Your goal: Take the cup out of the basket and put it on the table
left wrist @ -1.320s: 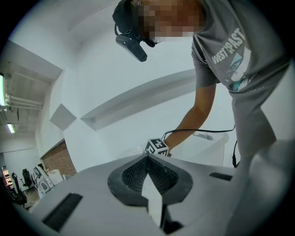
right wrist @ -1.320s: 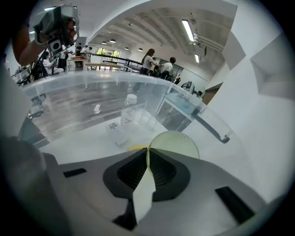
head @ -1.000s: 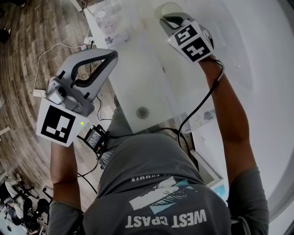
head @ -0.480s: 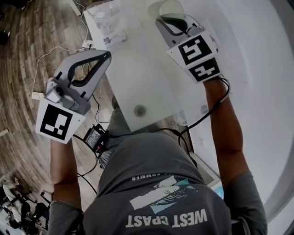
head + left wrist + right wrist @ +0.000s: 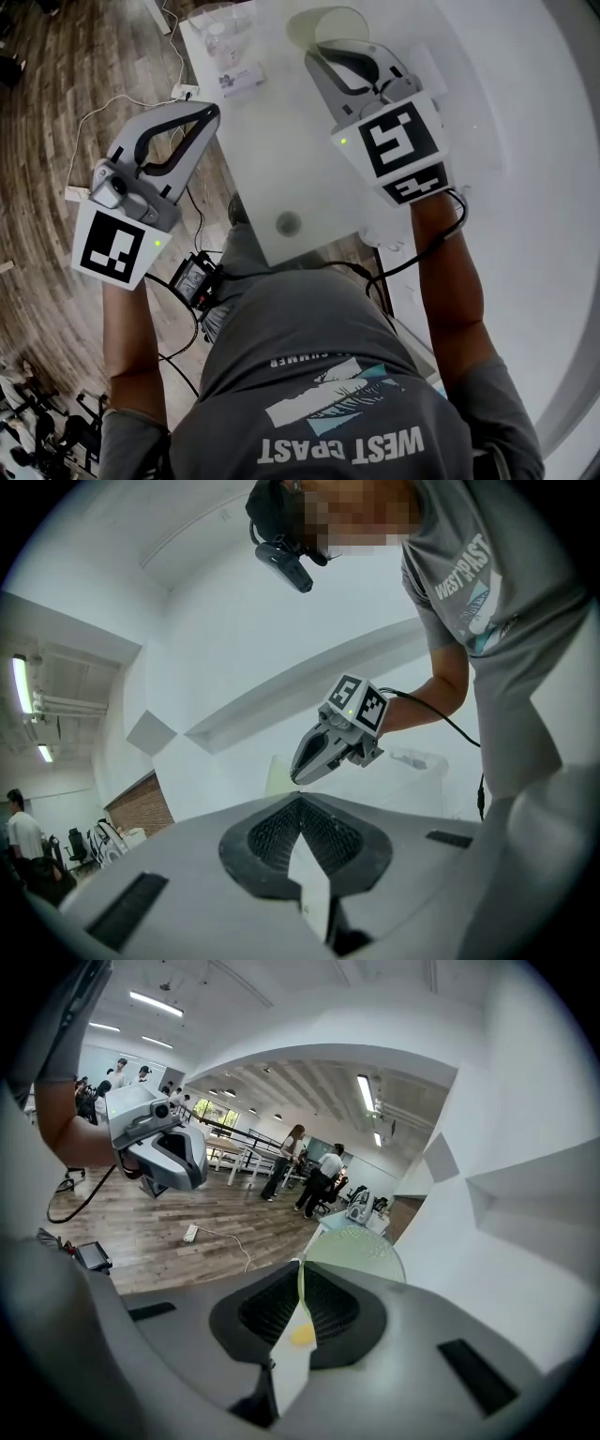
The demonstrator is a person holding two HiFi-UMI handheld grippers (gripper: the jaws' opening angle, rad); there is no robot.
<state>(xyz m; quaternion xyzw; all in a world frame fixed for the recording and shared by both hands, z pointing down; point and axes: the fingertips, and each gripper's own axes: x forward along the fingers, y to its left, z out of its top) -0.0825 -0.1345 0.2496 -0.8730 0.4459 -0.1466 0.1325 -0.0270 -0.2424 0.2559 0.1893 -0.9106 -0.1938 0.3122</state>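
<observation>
Tabletop [image 5: 281, 141], white and mostly bare, fills the upper part of the head view, with wood floor [image 5: 56, 75] to its left.

The left gripper [image 5: 214, 108] hangs out over that floor, off the table's edge. Its jaws are pressed together with nothing between them, and it plays no part in the job at this moment.

The right gripper [image 5: 314, 52] reaches across the table. Its jaws are clenched on the thin rim of the cup [image 5: 326, 23], and the right gripper view shows a pale green edge pinched between the pads, with the round body of the cup just beyond.

The cup is pale green and sits over the white surface near the far edge. No basket shows around it in any view, so the lifting-out looks done.

What remains is the set-down and the release. I cannot tell whether the cup's base already touches the table or hangs just above it. Since the grip is on one wall only, the cup may tilt when it is let go.
</observation>
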